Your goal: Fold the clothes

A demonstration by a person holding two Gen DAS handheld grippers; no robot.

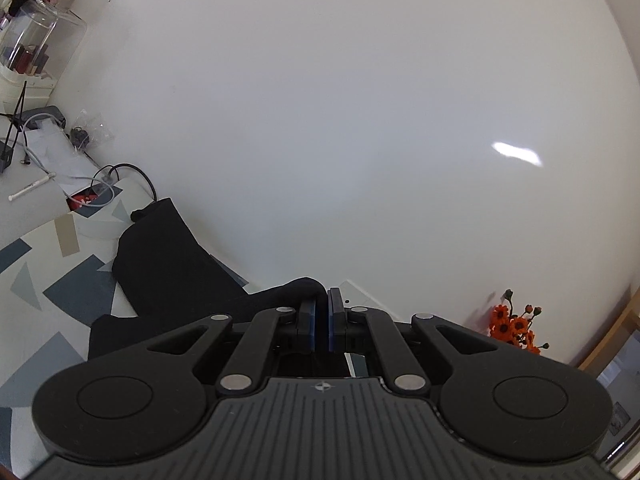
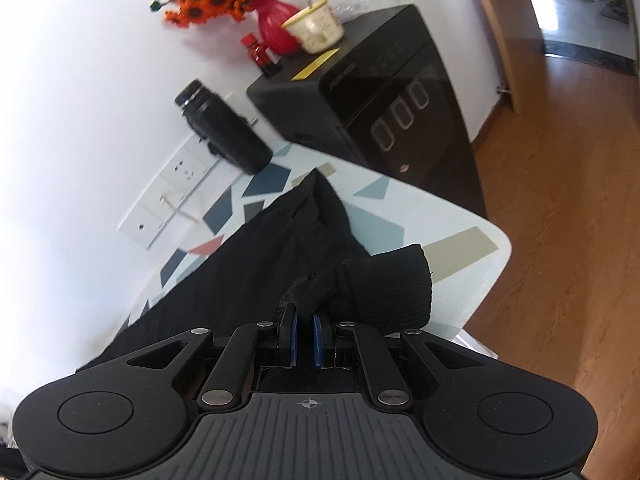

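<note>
Left wrist view: the left gripper [image 1: 321, 300] has its jaws pressed together on a fold of the black garment [image 1: 168, 264], which trails away toward the lower left of the frame over the patterned table [image 1: 60, 292]; a white wall fills the upper frame. Right wrist view: the right gripper [image 2: 306, 316] pinches a bunched piece of the same black garment [image 2: 248, 264] beside a ribbed cuff [image 2: 392, 288] at centre right. The cloth runs from the lower centre toward the frame's middle, lying on the patterned table [image 2: 460, 248]; a black bottle [image 2: 224, 128] and a dark cabinet [image 2: 360, 92] stand beyond. The step in hand appears to be carrying two gripped parts of the garment to form a fold. The next move likely calls for laying both parts down together, keeping the cloth taut and on the table.
</note>
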